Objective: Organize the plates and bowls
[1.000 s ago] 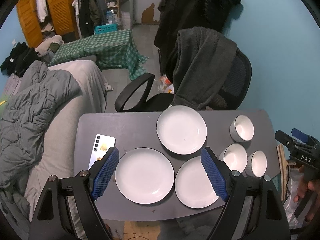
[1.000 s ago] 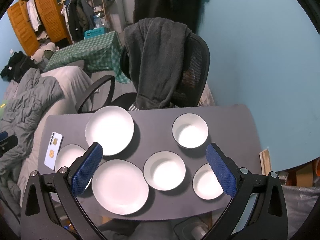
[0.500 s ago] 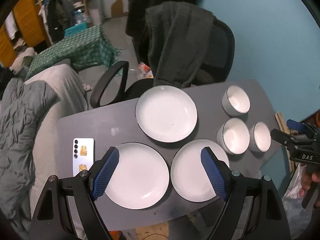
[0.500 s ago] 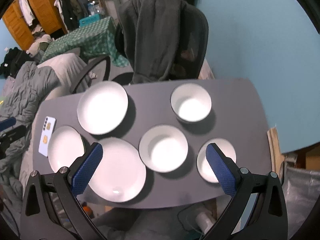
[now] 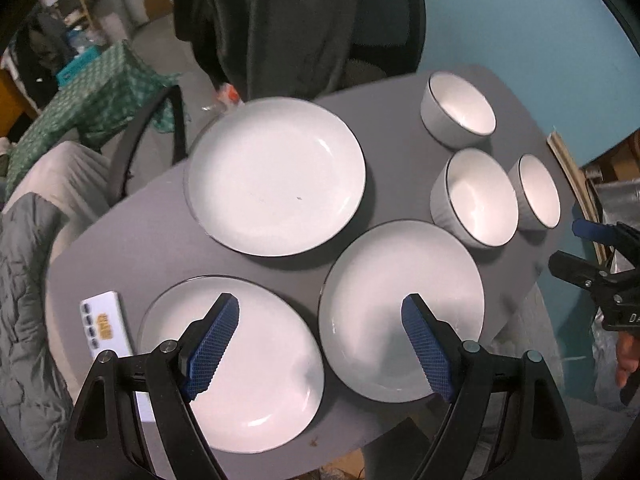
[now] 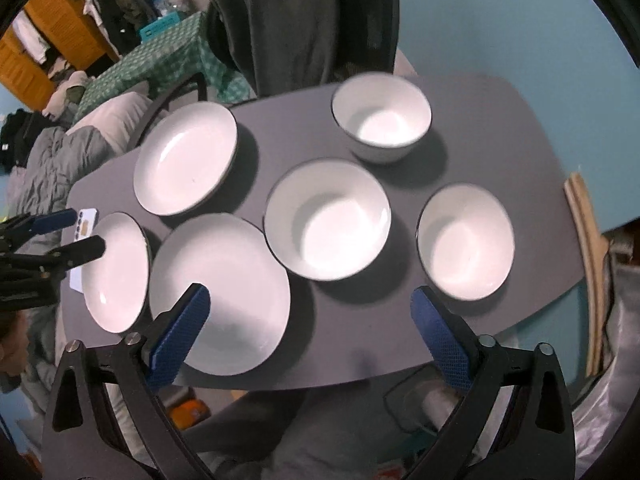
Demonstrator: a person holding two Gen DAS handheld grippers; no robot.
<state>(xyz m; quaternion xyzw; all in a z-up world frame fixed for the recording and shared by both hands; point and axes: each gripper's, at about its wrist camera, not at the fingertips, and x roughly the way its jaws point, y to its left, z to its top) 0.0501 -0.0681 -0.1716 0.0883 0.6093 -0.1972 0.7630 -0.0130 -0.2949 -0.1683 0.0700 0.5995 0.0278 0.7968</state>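
Left gripper [image 5: 320,344] hangs above the near edge of the grey table [image 5: 160,248], jaws spread wide with nothing between them. Just under its left finger sits the near-left plate [image 5: 240,376], just under its right finger the near-right plate [image 5: 400,304], and dead ahead, farther off, the far plate [image 5: 276,176]. A phone [image 5: 106,332] lies just beside the near-left plate, on its outer side.

Right gripper [image 6: 316,336] is likewise wide open and empty, poised over the near edge with the middle bowl [image 6: 328,220] straight ahead, the right bowl [image 6: 466,240] ahead of its right finger and the far bowl [image 6: 382,116] beyond.

Risks now: these glazed rims look slick, so a shallow pinch on a plate edge could let it tip and slide out. The near plates sit close to the table edge; a nudge toward us could send one off. The phone could get clipped too.

All six pieces rest flat, open sides up. They're round, so there's no long axis to line up; any rim approach works.
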